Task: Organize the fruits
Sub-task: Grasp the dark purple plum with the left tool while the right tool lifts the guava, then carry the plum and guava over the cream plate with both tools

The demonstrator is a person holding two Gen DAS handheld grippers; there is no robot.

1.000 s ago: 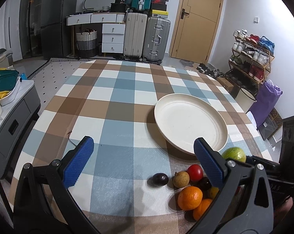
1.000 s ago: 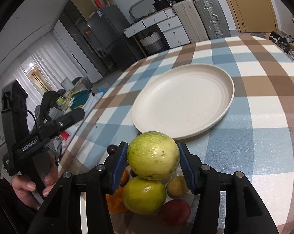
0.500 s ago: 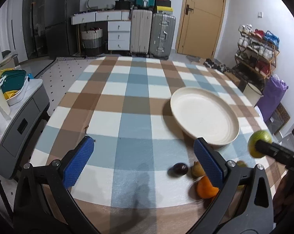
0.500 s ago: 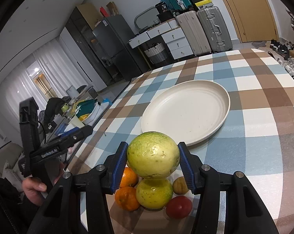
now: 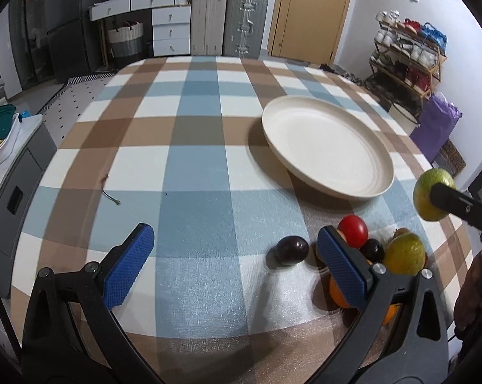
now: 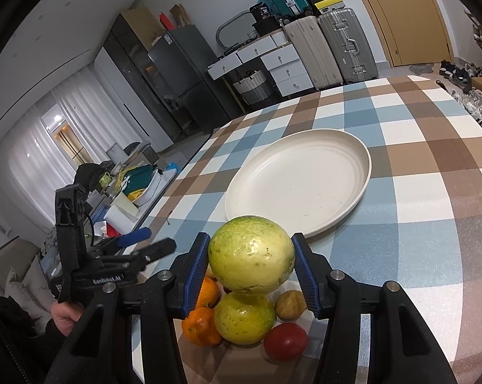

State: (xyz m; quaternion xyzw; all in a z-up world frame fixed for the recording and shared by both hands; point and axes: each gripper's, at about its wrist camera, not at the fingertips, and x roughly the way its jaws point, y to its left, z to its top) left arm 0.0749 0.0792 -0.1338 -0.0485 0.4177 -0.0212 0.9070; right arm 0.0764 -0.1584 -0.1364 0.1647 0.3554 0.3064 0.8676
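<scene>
Fruit [image 6: 251, 254] clamped in right claw [image 6: 251, 265]; left claw [image 6: 146, 243] reads "GenRobot.AI".

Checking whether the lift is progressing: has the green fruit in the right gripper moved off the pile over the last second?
Yes. The green fruit has risen: the pile fruits beneath it show more fully, and the plate sits farther away.

My right tongs [image 6: 251, 267] clamp a green fruit [image 6: 251, 253] at lower center. Under it sit oranges [image 6: 201, 324], a second green fruit [image 6: 244, 317] and a red one [image 6: 285, 340]. The plate [image 6: 364, 172] lies mid-frame; left tongs [image 6: 146, 243] at lower left.
</scene>
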